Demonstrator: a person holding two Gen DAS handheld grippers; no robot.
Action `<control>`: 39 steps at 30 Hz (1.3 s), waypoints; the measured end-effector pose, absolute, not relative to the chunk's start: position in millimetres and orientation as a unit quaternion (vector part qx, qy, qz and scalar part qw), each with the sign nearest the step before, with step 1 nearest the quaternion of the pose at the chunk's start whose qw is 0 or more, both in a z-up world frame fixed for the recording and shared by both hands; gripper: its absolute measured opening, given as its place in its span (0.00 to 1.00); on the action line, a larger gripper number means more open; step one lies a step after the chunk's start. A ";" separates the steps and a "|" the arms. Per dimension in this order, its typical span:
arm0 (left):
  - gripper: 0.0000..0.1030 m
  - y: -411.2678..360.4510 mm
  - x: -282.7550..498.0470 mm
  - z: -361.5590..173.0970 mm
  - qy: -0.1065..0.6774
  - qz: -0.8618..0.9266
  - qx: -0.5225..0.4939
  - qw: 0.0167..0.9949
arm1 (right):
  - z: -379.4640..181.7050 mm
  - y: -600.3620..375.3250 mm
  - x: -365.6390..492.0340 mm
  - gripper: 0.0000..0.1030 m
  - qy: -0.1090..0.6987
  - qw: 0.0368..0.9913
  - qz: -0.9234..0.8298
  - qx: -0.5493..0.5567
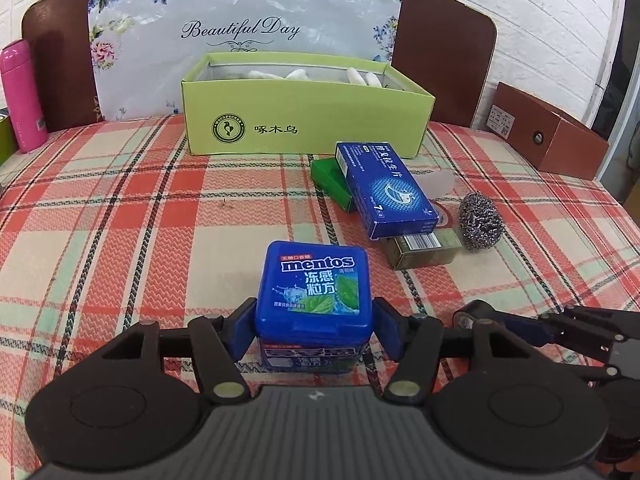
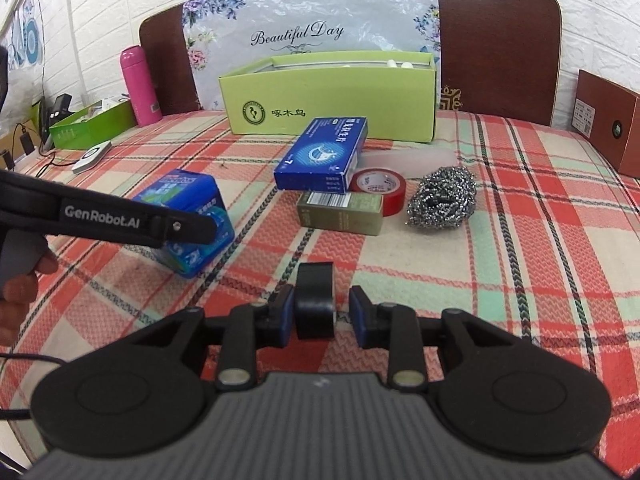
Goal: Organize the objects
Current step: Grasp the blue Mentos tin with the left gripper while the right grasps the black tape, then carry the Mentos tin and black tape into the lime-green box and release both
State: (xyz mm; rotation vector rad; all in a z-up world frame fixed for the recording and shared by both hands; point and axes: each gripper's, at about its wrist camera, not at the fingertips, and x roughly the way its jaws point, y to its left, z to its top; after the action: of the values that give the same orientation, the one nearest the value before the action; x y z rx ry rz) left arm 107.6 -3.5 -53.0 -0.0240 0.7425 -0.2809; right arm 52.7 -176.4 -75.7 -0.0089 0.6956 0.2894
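Your left gripper (image 1: 314,330) has its fingers (image 1: 243,330) pressed against both sides of the blue mint box (image 1: 314,292), so that box is clamped and stands upright between them on the plaid cloth (image 1: 120,220). Your right gripper (image 2: 314,314) straddles the black tape roll (image 2: 315,300), which stands on edge; its fingers (image 2: 280,316) are apart, the left one close to or touching the roll and a clear gap showing on the right, so that roll is not yet gripped.

What matters for the next move is the green open box (image 1: 304,120): it lies straight ahead of both grippers at the far edge of the counter, its long side facing you. Between you and it sits the loose pile: the blue carton (image 1: 382,188) lying across a small green box (image 1: 330,182) and an olive box (image 1: 424,250), with the steel scourer (image 1: 480,222) and red tape (image 2: 380,192) to the right. From the left gripper the path to the green box looks clear on the left of that pile; the right gripper would likely need to lift over it.
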 end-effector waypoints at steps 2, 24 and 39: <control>0.60 -3.4 108.8 -52.8 0.363 -0.136 -0.012 0.922 | -76.0 -175.5 53.8 0.27 0.343 0.929 0.143 -0.005; 0.57 22.2 146.1 40.4 0.269 -0.189 -0.045 0.943 | 14.7 -175.4 112.0 0.18 0.243 0.949 0.199 -0.014; 0.57 -1.5 330.5 60.5 0.288 -0.147 -0.076 0.943 | 37.1 -192.0 272.9 0.18 0.197 0.975 0.101 -0.017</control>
State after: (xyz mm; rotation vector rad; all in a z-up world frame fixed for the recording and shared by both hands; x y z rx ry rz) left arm 330.5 -1.5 60.5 -0.1546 0.5871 -0.3006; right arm 272.9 -192.0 37.1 -0.0335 0.3966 0.2030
